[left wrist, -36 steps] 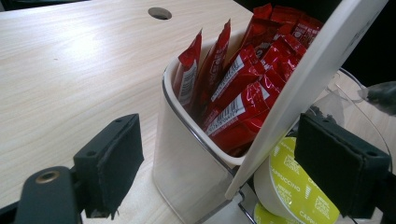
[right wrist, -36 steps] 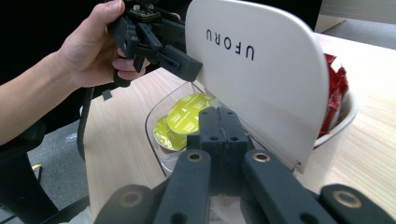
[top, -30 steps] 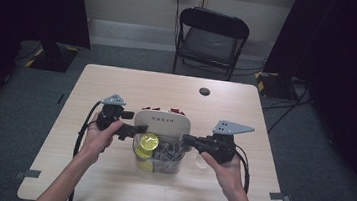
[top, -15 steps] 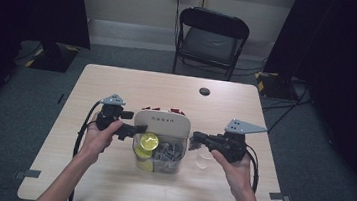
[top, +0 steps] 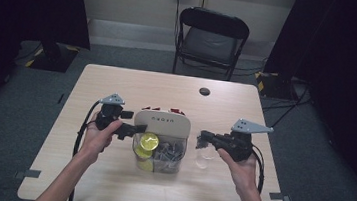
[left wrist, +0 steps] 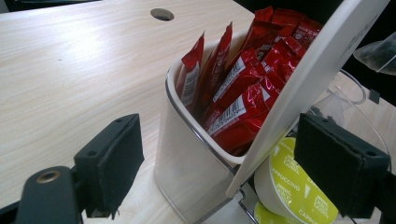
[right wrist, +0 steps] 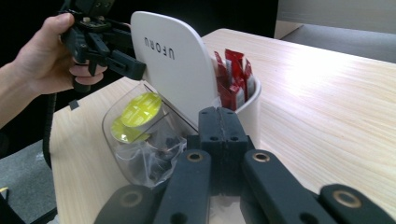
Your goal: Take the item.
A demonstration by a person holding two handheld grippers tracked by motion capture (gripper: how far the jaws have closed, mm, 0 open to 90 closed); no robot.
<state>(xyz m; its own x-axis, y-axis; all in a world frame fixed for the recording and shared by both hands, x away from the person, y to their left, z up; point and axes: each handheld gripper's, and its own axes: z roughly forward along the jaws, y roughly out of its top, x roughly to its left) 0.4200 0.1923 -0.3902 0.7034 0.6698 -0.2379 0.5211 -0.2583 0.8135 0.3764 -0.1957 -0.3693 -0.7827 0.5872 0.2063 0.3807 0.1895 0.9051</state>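
A clear plastic organiser (top: pixel 175 165) stands mid-table, its white lid (top: pixel 163 124) tilted up. It holds red sachets (left wrist: pixel 243 88) at the back, with yellow capsules (top: pixel 149 140) and clear-wrapped bags (right wrist: pixel 149 156) in front. My left gripper (top: pixel 127 128) is open at the organiser's left side. In the left gripper view (left wrist: pixel 224 172) its jaws straddle the box corner and the lid edge. My right gripper (top: pixel 202 139) hovers to the right of the organiser, apart from it, jaws pressed together (right wrist: pixel 218 126). A clear bag (top: pixel 204 156) hangs under its tip.
The table (top: pixel 117 94) has a round cable hole (top: pixel 204 91) at the back right. A black folding chair (top: pixel 212 36) stands behind the far edge. Dark curtains hang at both sides. Cables trail from both grippers toward the near edge.
My right gripper has drawn back to the right, away from the organiser's front compartment, and a clear bag came with it. The left gripper and the lid stayed where they were.
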